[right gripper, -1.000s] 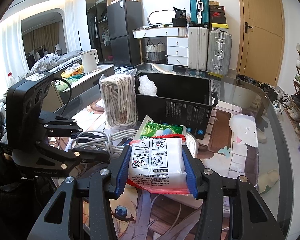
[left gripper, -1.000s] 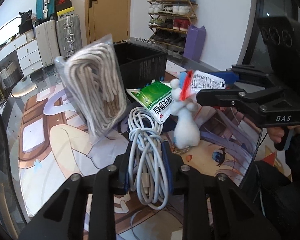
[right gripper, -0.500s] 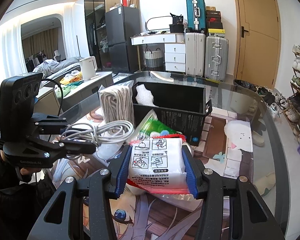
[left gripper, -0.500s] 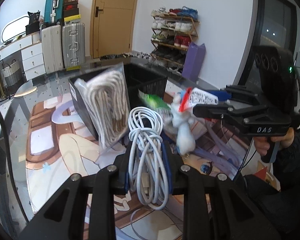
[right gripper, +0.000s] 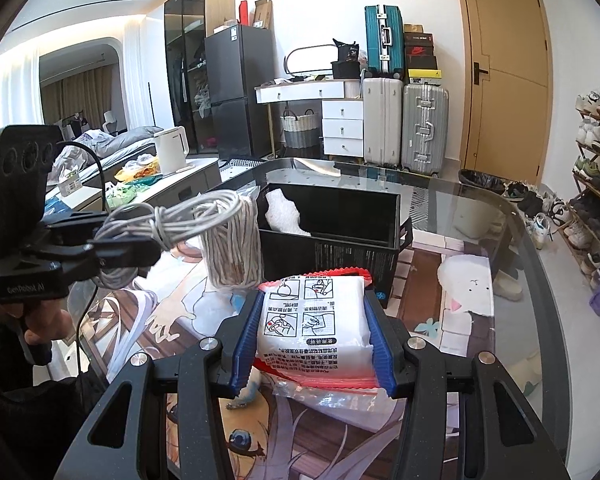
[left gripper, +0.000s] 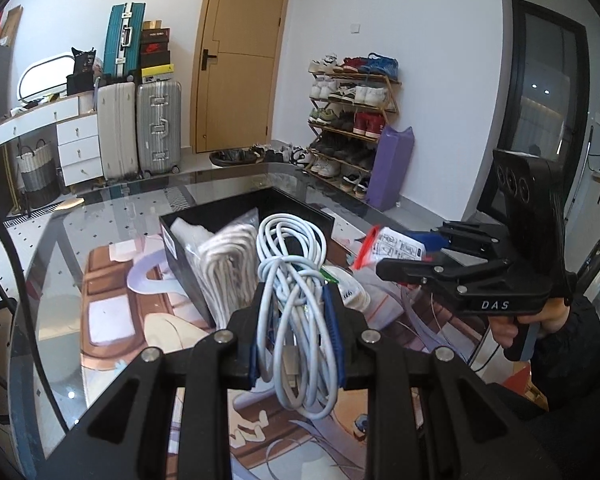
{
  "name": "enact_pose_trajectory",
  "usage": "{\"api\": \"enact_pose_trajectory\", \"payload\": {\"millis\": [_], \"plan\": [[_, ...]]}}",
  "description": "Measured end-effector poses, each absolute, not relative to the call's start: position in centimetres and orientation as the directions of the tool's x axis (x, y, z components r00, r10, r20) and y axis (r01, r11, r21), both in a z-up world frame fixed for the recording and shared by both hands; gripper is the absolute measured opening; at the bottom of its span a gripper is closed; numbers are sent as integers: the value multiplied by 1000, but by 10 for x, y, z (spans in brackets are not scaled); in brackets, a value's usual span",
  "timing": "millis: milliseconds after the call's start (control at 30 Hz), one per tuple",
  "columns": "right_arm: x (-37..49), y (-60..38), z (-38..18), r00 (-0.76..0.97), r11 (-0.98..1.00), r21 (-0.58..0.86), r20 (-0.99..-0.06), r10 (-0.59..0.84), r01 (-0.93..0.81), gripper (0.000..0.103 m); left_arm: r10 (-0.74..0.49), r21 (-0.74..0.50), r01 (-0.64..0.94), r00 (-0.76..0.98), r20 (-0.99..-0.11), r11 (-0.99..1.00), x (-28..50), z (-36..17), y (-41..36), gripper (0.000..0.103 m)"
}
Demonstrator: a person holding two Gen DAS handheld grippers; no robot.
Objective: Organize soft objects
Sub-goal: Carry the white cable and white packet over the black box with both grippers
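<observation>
The glass-topped bench (right gripper: 500, 216) carries an illustrated mat (right gripper: 428, 292) across its middle. Ahead of the right hand-held gripper (right gripper: 312, 340), a black box (right gripper: 340, 252) stands on the mat; a bagged bundle of white rope (right gripper: 232, 248) stands upright just left of the box, touching its wall.

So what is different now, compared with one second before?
The left tool has risen, carrying the cable up to about the rim of the black box. Nothing was released. The right tool stays clamped on the white packet, almost unmoved.
</observation>
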State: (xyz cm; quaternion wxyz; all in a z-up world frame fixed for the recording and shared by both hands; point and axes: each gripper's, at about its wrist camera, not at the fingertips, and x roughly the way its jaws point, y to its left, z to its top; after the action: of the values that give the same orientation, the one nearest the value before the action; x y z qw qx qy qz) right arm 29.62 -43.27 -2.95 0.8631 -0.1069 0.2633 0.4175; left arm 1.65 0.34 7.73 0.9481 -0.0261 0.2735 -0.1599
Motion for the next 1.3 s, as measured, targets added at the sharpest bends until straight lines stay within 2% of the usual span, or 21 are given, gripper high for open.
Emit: {"api": "enact_pose_trajectory", "payload": {"millis": [833, 1300], "plan": [[328, -410, 5, 554, 652, 29, -500, 665, -757, 50, -212, -122, 176, 862, -461, 977, 66, 104, 40, 25], [354, -394, 11, 548, 653, 43, -504, 668, -756, 49, -188, -138, 139, 859, -476, 981, 97, 91, 56, 25]]}}
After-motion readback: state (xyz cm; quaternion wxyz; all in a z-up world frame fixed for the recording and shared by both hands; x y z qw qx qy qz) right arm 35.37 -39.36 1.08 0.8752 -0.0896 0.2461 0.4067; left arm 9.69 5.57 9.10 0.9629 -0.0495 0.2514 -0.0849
